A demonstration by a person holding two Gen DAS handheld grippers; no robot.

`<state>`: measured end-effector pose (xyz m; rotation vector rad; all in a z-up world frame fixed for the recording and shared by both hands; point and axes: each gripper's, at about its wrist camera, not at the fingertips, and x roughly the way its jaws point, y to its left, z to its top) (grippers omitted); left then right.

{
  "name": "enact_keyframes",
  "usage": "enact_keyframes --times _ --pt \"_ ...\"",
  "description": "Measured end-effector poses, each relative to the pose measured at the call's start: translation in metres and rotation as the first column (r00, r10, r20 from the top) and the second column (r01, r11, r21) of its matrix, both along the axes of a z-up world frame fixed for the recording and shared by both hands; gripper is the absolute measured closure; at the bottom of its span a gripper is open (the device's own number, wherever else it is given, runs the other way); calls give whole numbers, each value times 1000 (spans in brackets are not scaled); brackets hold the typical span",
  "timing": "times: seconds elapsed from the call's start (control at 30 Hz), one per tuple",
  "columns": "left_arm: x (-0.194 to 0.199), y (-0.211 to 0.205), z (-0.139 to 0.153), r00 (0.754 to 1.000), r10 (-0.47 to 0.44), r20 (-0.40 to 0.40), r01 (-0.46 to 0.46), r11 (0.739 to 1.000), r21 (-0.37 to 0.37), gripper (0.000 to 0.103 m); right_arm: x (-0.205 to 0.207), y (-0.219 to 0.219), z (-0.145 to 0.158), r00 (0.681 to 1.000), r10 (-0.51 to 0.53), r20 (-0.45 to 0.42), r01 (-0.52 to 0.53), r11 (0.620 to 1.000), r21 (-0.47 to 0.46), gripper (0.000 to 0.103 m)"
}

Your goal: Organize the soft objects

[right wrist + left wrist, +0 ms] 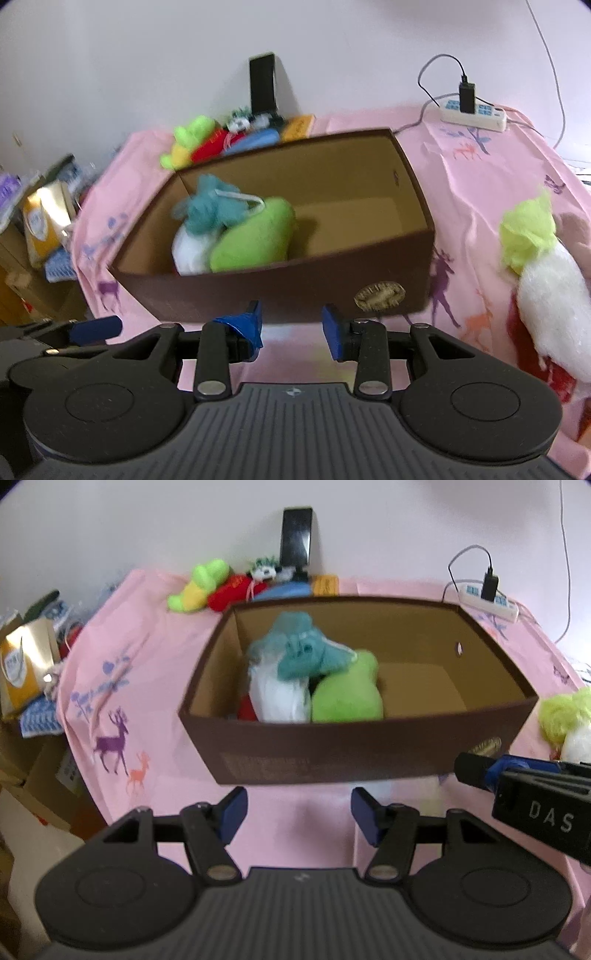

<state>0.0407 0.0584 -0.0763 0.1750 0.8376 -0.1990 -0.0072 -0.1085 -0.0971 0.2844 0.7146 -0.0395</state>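
Note:
A brown cardboard box (332, 753) (295, 284) stands on the pink tablecloth. Packed into its left part are a teal mesh puff (299, 650) (207, 210), a white plush (277, 698) (190, 251), a green plush (347, 698) (255, 240) and a bit of something red (245, 709). My left gripper (298, 818) hovers open just in front of the box's near wall, nothing between its blue pads. My right gripper (291, 330) is beside it, also open and empty, and shows at the right edge of the left wrist view (517, 790). A white plush with a yellow-green tuft (546, 280) (565, 720) lies to the right of the box.
Behind the box lie several plush toys: a green-yellow one (199, 585) (188, 140), a red one (232, 592) and a blue one (255, 140). A phone on a stand (295, 539) leans at the wall, a power strip (474, 112) sits back right, and bags and clutter (26, 668) are off the table's left edge.

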Motion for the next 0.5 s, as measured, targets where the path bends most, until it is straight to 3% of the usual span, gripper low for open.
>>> enact_keyframes --times 0.23,0.5 --pt "-2 -6 -14 998 -22 -60 23 1000 17 41 2 -3 -12 996 -5 -93 4 1000 -12 84" --pt "-2 -14 -16 997 -31 -67 34 999 41 41 3 -9 -17 993 -2 -121 3 1000 12 83"
